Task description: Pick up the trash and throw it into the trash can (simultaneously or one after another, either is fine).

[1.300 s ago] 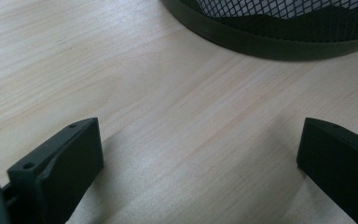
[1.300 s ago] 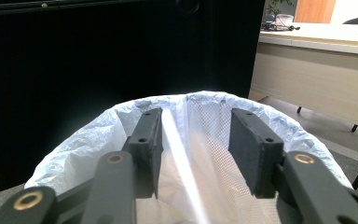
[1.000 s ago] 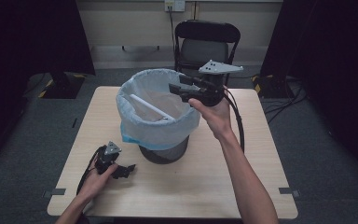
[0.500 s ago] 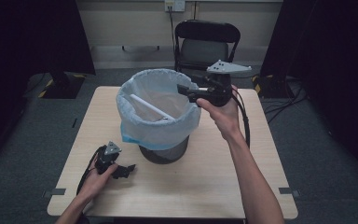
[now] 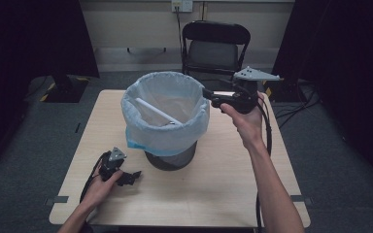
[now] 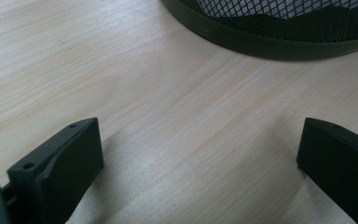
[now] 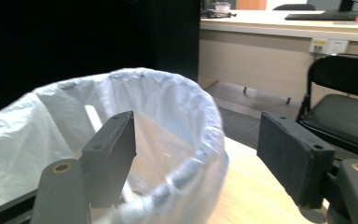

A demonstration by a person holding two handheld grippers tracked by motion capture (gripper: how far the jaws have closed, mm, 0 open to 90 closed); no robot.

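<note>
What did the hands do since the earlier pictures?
The right claw drew back from above the bin to its rim, toward the chair side, open and empty. The left claw stayed open on the table; the white stick stayed in the bag.

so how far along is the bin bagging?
Done: the bag lines the bin and its edge is folded over the rim all round; a white stick lies inside. In hand: the right hand-held gripper is at the rim's right side, jaws open astride the bag edge, gripping nothing. The left hand-held gripper rests open on the table. Left: probably only final tidying of that edge, if anything.
</note>
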